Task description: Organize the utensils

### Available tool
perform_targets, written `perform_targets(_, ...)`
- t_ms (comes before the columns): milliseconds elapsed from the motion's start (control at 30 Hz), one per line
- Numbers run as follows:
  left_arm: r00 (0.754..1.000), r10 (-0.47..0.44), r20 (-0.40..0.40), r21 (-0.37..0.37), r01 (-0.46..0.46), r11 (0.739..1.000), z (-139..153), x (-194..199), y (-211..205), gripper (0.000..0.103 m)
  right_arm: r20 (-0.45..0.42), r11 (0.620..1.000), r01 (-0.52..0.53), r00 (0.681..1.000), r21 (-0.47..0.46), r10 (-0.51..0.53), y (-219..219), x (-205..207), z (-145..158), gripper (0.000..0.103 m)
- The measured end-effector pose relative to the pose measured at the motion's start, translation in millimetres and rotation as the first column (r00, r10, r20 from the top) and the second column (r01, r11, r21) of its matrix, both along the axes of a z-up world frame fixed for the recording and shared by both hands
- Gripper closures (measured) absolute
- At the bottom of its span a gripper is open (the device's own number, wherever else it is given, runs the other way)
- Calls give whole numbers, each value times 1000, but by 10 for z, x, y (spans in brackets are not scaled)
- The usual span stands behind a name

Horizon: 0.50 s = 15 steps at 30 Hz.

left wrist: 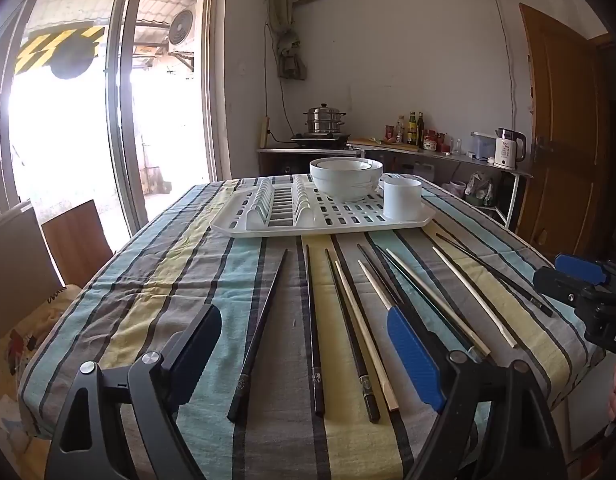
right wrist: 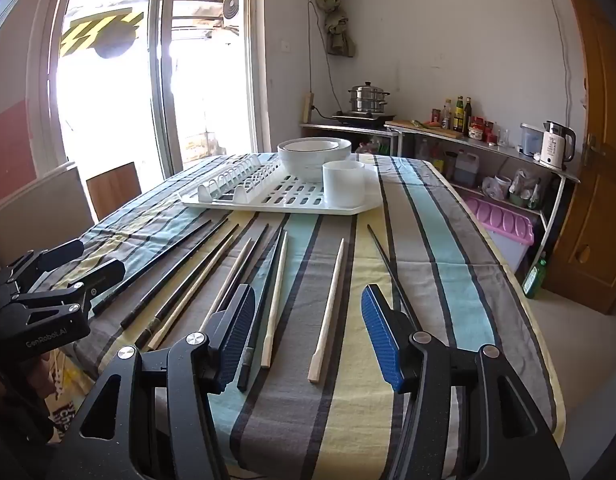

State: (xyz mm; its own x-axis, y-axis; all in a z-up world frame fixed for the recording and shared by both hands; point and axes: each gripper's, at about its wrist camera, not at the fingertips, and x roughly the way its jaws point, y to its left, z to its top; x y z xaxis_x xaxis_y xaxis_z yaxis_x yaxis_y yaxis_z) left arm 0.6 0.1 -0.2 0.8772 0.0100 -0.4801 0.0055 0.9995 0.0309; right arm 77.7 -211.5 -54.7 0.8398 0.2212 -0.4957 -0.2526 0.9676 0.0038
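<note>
Chopsticks (left wrist: 313, 328) spread in a loose fan across the near half of the striped tablecloth (left wrist: 160, 280), tips toward the far end, thick ends toward the near edge. Going left to right in the left wrist view: a lone black stick (left wrist: 260, 332) set apart, then a black one, then a black and a pale wooden stick (left wrist: 364, 336) almost touching, then a crowded bunch of dark and pale sticks partly hidden behind a blue finger pad (left wrist: 414, 356), then a pale stick (left wrist: 474, 296) alone, then a thin black stick (left wrist: 496, 274) at the far right.

Left gripper (left wrist: 304, 356) low over the near edge, jaws spread wide, nothing between the pads, several sticks lying on the cloth beneath the gap. Right gripper (right wrist: 308, 336) beside it, likewise spread and empty, one pale stick on the cloth under its gap, a dark and a pale stick close by its left pad, the thin black stick passing behind its right pad.

Beyond the sticks, a white drying rack (left wrist: 268, 228) flat on the cloth, slotted plate ribs on its left part, stacked white bowls (left wrist: 346, 178) at the back, a white cup (left wrist: 402, 198) at its right front. Nothing between the sticks and the rack.

Further round: a wooden chair back (left wrist: 74, 240) at the table's left, a bright glass door (left wrist: 68, 120) behind, a steel steamer pot (left wrist: 324, 120) on a stove, bottles (left wrist: 414, 128) and a white kettle (left wrist: 508, 148) along a metal counter, a pink bin (right wrist: 504, 232) below, a wooden door (left wrist: 560, 128) at right.
</note>
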Motion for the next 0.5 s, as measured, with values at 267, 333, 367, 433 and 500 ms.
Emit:
perform_targets(267, 999, 12, 36, -17, -12, 1000, -1, -31, 59, 18, 2, 1000, 0, 1000, 5, 0, 1, 9, 5, 47)
perform_targets(333, 999, 9, 42, -13, -8, 1000, 15, -54, 54, 18, 1, 1000, 0, 1000, 4, 0, 4, 10, 3, 47)
perform_targets(367, 999, 9, 45, -13, -9, 1000, 15, -59, 57, 18, 0, 1000, 1, 1000, 4, -1, 5, 12, 3, 47)
perform_targets(433, 999, 5, 48, -5, -5, 1000, 12, -65, 50, 18, 1, 1000, 1, 1000, 4, -1, 6, 9, 5, 47)
perform_targets(500, 999, 4, 48, -3, -4, 1000, 10, -60, 54, 18, 1, 1000, 1, 1000, 4, -1, 7, 9, 6, 47)
